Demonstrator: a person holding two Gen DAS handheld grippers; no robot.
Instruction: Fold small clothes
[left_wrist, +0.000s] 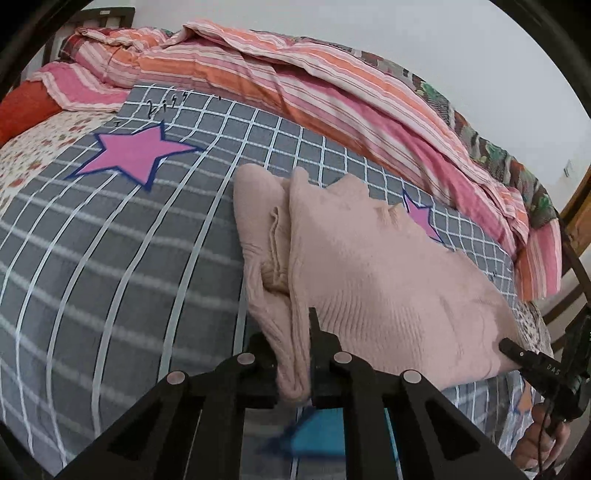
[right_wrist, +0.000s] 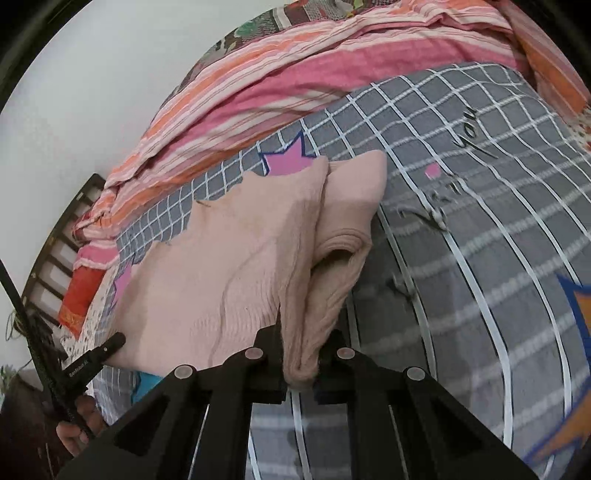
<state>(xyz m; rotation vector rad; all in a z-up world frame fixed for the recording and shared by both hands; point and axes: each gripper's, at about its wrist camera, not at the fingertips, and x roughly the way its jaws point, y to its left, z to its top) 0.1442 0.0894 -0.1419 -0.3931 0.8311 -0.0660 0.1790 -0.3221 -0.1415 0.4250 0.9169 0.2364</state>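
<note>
Both left gripper (left_wrist: 293, 354) and right gripper (right_wrist: 301, 354) pinching pink sweater (left_wrist: 369, 266) edge over checked bedsheet (left_wrist: 129, 240).

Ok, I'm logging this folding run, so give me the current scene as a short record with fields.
garment: pink knit sweater, partly folded, its near edge lifted
left gripper: shut on a bunched edge of the sweater
right gripper: shut on another bunched edge
surface: grey checked bedsheet with pink stars
behind: striped pink-orange quilt, heaped along the wall
fold status: not finished, both edges held
</note>
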